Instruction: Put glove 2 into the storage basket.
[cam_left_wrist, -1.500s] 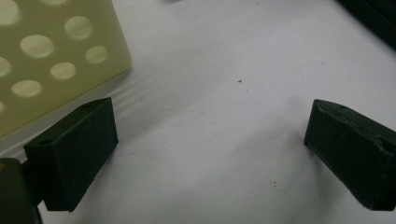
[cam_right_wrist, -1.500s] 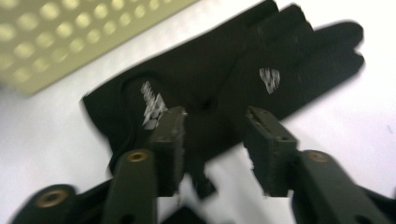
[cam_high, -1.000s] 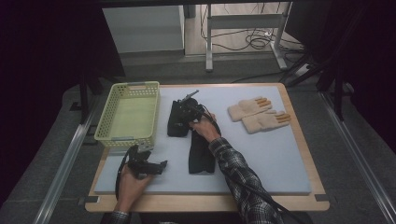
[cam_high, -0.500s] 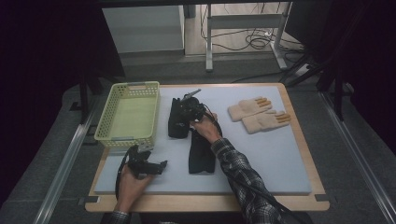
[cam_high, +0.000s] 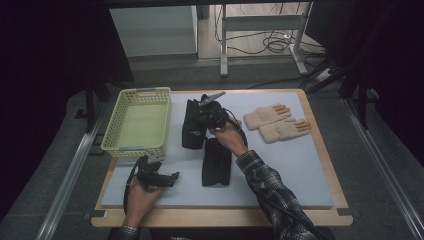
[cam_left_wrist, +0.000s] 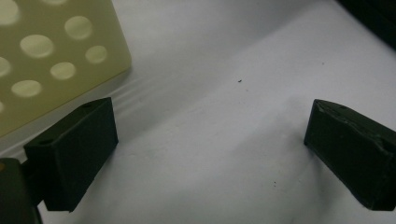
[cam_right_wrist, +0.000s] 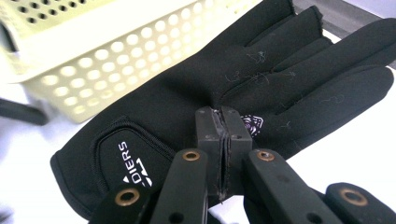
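At the left of the table stands a pale yellow-green plastic basket (cam_high: 136, 122), rectangular, its walls pierced with round holes; below it, near the front edge, the left gripper (cam_high: 167, 178) rests on the smooth light grey mat (cam_high: 300, 170), its blocky black jaws standing wide apart with nothing but bare mat between them; a corner of the basket wall is cut off at the top left of the left gripper view. Toward the middle lies a black glove (cam_high: 192, 125) of smooth matte fabric, speckled with lint, white lettering at its cuff partly hidden behind the jaws; the right gripper (cam_high: 204, 119) is closed tight on a pinch of its fabric at the palm, pads pressed together, just beside the basket. A second black glove (cam_high: 216, 162) lies flat just in front, its detail lost in the dark. Well to the right, two fuzzy beige gloves (cam_high: 276, 122) with orange-tipped fingers lie side by side.
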